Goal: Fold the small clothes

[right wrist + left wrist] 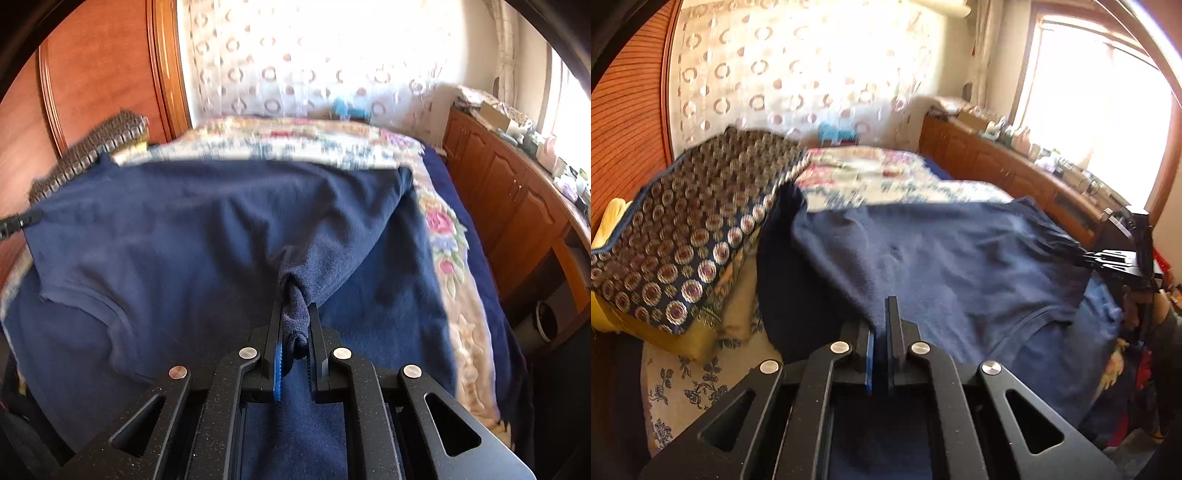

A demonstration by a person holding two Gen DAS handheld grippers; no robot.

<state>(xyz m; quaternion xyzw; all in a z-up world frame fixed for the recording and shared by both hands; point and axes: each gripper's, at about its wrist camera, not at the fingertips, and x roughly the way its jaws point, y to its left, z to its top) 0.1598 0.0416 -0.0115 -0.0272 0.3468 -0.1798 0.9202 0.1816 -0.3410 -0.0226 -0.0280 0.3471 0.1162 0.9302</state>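
A navy blue shirt (942, 251) lies spread over a darker blue blanket (388, 288) on the bed, its neckline (92, 302) toward me. My left gripper (881, 317) is shut on the shirt's near edge; its fingers stand close together with cloth pinched between them. It also shows at the far left of the right wrist view as the left gripper (18, 223), holding a corner of the shirt. My right gripper (295, 306) is shut on a bunched fold of the shirt (258, 221), which is pulled up into a ridge. The right gripper (1108, 258) appears at the shirt's right edge.
A dark cushion with round gold motifs (683, 229) is stacked on the bed at the left. A floral bedspread (886, 177) covers the far part. A wooden cabinet (517, 206) with clutter runs along the right under a bright window. A wooden panel (103, 74) stands behind left.
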